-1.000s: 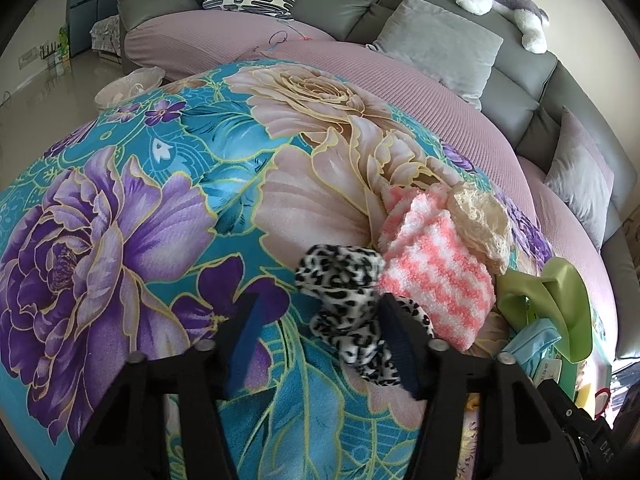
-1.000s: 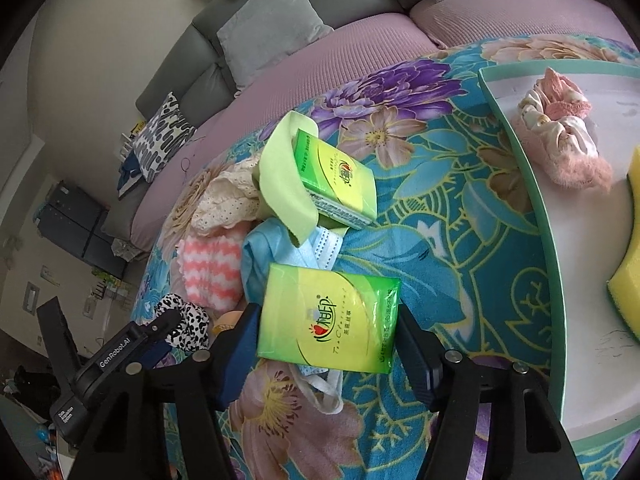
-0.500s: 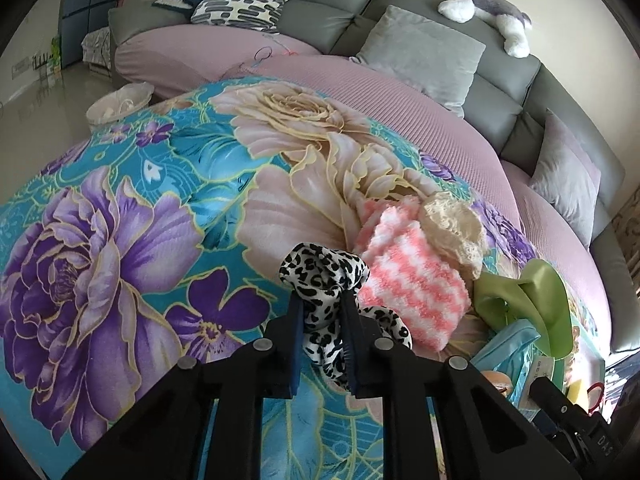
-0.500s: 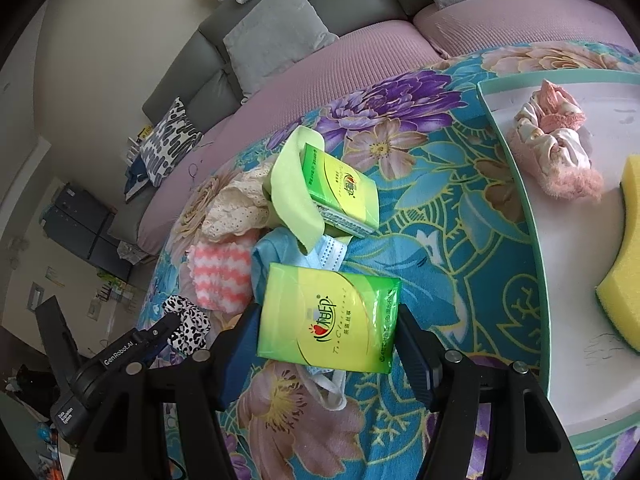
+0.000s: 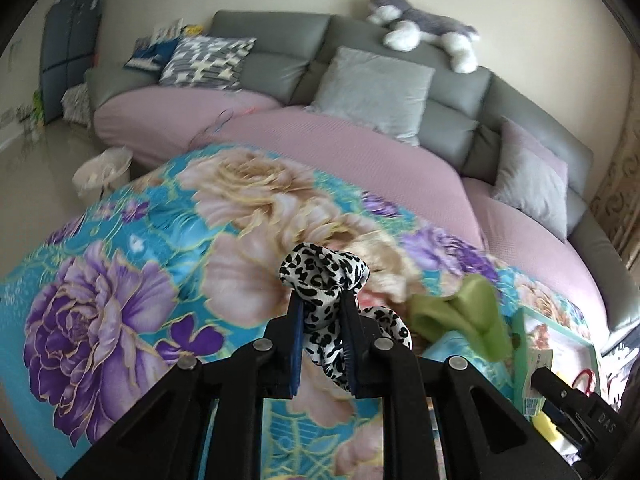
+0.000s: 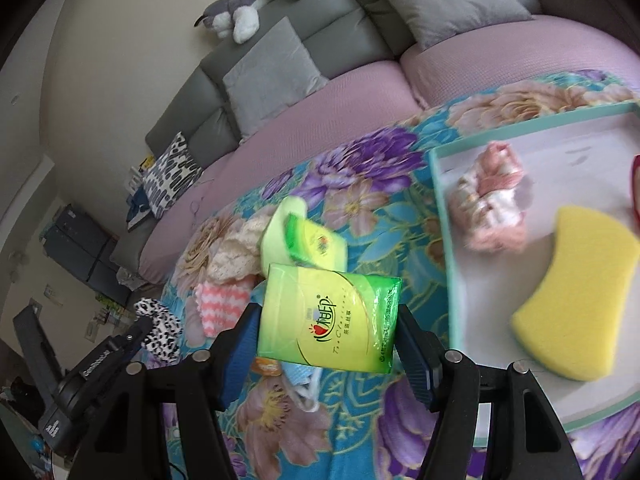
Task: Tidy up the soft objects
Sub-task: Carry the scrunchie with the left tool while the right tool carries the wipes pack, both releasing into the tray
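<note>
My left gripper is shut on a black-and-white leopard-print scrunchie, held clear above the floral cloth. The right wrist view shows the same scrunchie at the lower left. My right gripper is shut on a green tissue pack, lifted off the cloth. To its right, a white tray with a teal rim holds a pink scrunchie and a yellow sponge. On the cloth lie a second tissue pack, a pink-and-white knitted piece and a cream lace piece.
A blue face mask lies under the held pack. A light green cloth sits near the tray. Behind is a grey sofa with a pink cover, grey cushions and a plush toy. A white basket stands on the floor.
The left jaws closed on the leopard scrunchie and lifted it off the cloth. The right gripper rose with the tissue pack and the tray came closer in its view.
</note>
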The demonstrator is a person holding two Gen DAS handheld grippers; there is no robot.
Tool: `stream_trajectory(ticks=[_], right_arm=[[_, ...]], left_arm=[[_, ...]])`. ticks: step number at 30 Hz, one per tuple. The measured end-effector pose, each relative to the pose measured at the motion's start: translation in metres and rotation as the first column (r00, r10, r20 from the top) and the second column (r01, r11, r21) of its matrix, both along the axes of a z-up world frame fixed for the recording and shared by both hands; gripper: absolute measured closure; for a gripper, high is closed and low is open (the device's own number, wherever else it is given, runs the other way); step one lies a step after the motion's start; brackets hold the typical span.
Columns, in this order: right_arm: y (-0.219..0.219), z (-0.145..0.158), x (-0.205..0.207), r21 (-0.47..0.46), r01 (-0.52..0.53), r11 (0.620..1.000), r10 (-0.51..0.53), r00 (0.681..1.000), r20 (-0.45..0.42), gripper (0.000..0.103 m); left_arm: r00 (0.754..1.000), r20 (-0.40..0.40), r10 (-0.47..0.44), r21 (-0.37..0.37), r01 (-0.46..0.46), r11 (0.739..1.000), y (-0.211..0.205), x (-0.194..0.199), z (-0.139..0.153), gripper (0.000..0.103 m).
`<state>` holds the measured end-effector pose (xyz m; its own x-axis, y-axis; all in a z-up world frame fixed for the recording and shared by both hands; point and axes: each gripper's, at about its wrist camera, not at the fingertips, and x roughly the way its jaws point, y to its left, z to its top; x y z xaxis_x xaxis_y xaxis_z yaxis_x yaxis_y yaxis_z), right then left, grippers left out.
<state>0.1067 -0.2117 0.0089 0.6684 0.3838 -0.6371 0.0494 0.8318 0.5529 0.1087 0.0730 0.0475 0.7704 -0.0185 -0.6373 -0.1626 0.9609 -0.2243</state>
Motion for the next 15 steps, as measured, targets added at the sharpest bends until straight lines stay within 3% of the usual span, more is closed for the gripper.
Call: stream_trajectory(ticks=[9, 15], right_arm=[[-0.074, 0.007, -0.022, -0.013, 0.162, 0.987, -0.162, 0.987, 0.019, 0.035], [-0.118, 0.01, -0.037, -0.023, 0.264, 0.964, -0.263, 0.965, 0.019, 0.035]], left_arm=[[0.988, 0.053, -0.143, 0.049, 0.141, 0.989, -0.064, -0.003, 0.015, 0.085], [0.958, 0.051, -0.282, 0.072, 0.278, 0.958, -0.118, -0.005, 0.015, 0.085]])
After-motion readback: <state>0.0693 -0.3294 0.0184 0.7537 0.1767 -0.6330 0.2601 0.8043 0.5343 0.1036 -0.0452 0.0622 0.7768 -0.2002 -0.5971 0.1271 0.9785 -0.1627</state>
